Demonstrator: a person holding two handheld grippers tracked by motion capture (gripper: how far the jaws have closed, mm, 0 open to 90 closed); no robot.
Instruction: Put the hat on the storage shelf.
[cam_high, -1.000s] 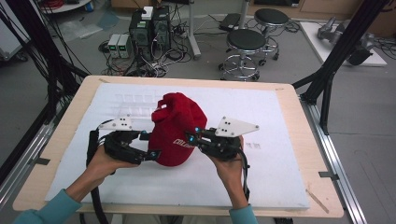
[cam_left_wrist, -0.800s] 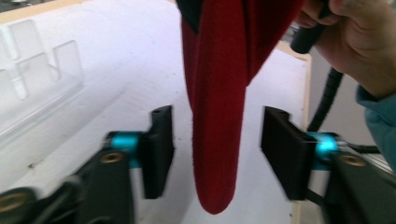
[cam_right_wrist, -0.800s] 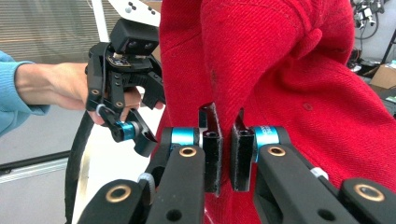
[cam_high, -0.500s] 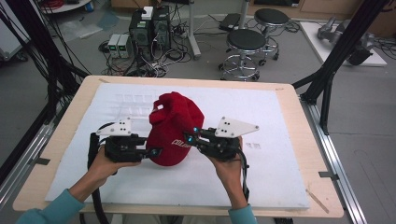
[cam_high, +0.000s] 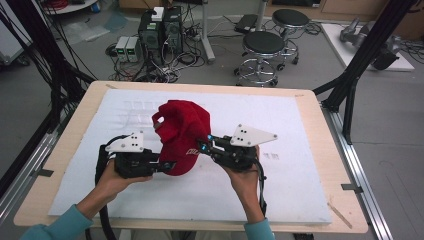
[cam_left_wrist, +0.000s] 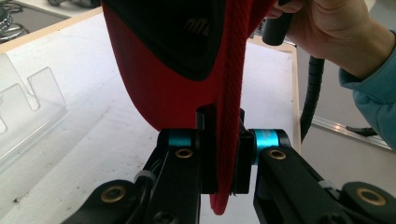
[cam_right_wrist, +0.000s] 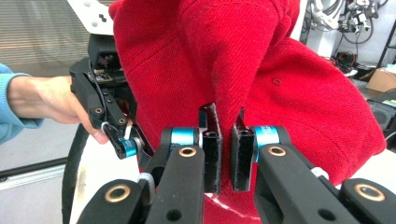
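A red cap (cam_high: 182, 132) hangs above the white mat (cam_high: 280, 190), held from both sides. My left gripper (cam_high: 167, 165) comes in from the left. Its jaws have just been closing and now pinch the cap's brim edge (cam_left_wrist: 231, 93), as the left gripper view (cam_left_wrist: 223, 140) shows. My right gripper (cam_high: 202, 146) is shut on a fold of the red crown fabric (cam_right_wrist: 280, 70), which is bunched between its pads (cam_right_wrist: 223, 126). The left gripper (cam_right_wrist: 126, 144) also appears on the cap's far side in the right gripper view.
A clear acrylic stand (cam_left_wrist: 28, 102) sits on the mat behind and left of the cap. The wooden table edge (cam_high: 320, 150) frames the mat. Black frame posts (cam_high: 350, 85) stand at the right. Stools (cam_high: 262, 45) and computer cases (cam_high: 160, 30) are on the floor beyond.
The left gripper's jaws went from spread beside the cap to shut on its brim. The right gripper kept its hold without moving.
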